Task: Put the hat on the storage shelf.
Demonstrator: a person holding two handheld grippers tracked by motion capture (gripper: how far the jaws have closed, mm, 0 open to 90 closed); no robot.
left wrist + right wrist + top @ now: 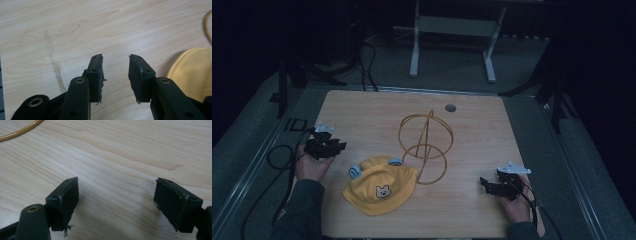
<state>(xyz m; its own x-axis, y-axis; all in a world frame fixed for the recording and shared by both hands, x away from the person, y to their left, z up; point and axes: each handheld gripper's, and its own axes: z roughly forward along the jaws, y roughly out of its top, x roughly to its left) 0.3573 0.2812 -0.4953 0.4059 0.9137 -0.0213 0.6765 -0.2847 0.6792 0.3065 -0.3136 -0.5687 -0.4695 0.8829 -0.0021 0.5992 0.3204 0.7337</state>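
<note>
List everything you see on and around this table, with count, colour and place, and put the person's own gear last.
hat: one, yellow with a bear patch and blue ears, front centre of table.
wire stand: one, gold rings, table centre, just right of the hat.
table: one, light wood.
grommet: one, grey, far edge.
metal frame: one, white, on the floor behind.
left gripper: one, black, open, empty, left edge.
right gripper: one, black, open, empty, right front.

I count one yellow hat [379, 186] on the near left of the table [472, 125], with one bear face on it and two small blue ears at its far edge. One gold wire stand [426, 146] sits at centre. I hold two grippers, each with two jaws.
</note>
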